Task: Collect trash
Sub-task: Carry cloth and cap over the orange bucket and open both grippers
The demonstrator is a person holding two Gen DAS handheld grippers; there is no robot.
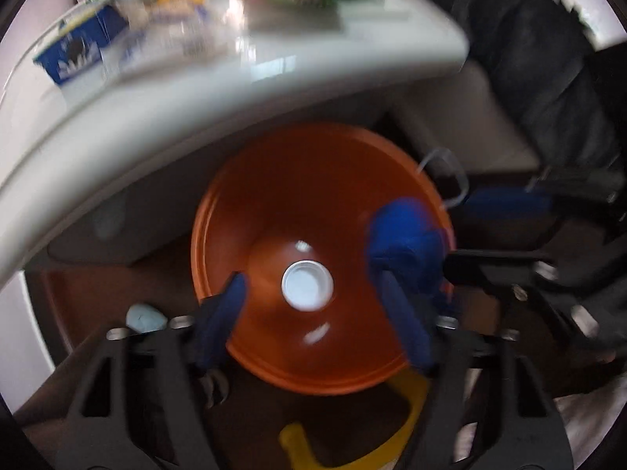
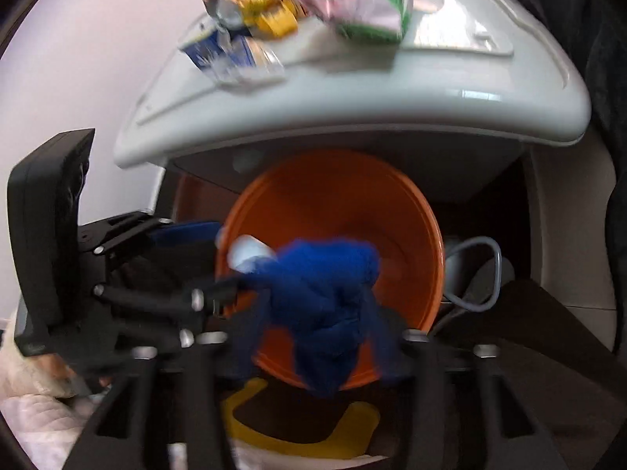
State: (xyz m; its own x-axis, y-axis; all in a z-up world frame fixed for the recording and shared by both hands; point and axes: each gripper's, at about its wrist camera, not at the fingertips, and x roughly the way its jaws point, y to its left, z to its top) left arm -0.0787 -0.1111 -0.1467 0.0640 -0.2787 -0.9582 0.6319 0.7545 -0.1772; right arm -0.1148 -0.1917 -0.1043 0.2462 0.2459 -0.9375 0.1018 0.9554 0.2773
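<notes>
Left wrist view: the left gripper points down into one orange bucket below the tabletop. Its jaws stand wide with nothing pressed between them; one white cup lies at the bucket bottom. One blue crumpled item hangs at the rim beside the right gripper.

Right wrist view: the right gripper's jaws are wide; the blue item appears to be dropping free, though blur obscures contact. About three wrappers remain on the tabletop.

Step in hand: release into the bucket. Next move calls for reaching back up to the wrappers.
</notes>
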